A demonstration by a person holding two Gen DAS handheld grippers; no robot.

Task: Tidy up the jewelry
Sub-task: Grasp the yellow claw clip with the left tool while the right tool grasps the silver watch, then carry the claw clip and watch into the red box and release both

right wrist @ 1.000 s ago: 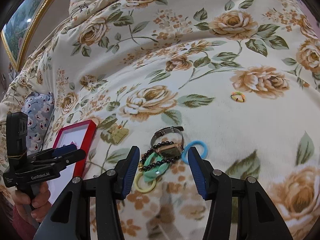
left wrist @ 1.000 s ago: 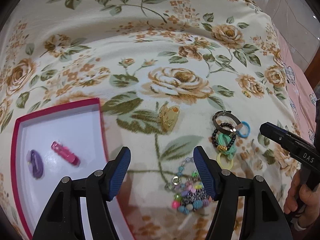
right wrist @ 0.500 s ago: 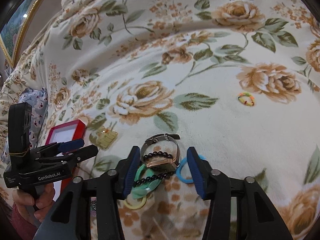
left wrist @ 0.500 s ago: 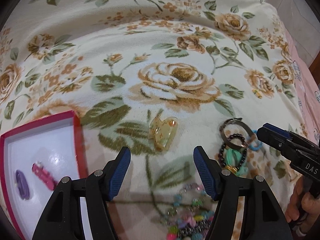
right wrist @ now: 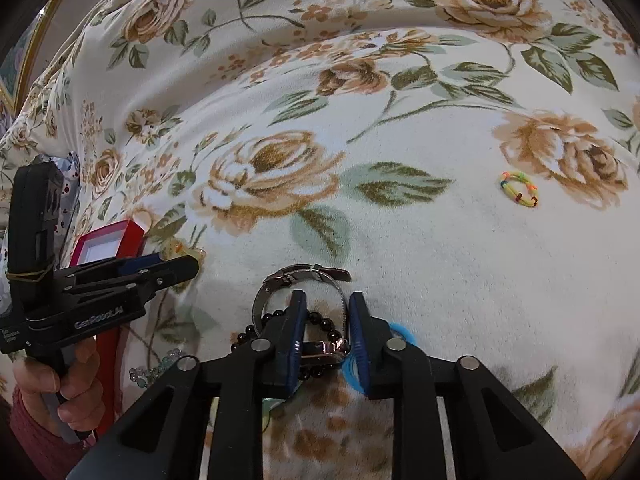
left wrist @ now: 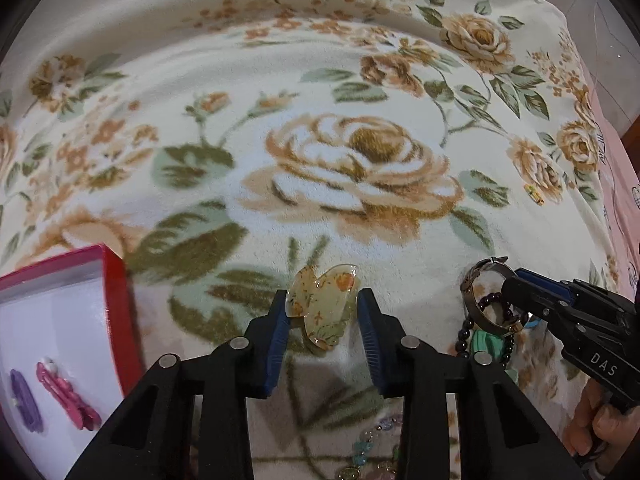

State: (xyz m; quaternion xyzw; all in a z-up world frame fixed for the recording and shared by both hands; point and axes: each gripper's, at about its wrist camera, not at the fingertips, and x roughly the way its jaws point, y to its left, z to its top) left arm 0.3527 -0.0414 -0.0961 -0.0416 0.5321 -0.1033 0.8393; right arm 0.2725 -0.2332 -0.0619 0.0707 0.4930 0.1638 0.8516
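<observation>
In the left wrist view the left tongs bracket an amber hair claw, its long axis toward 1 o'clock, without clamping; in the right wrist view the right tongs pinch a watch on the bedspread.

The right tongs straddle the face of a metal-band watch lying on the floral blanket, pads close on either side. Black beads cross the watch; a blue ring lies just right of it. Left of the watch, the left tongs point at an amber clip beside a red box. Well right of the watch sits a multicoloured band.
</observation>
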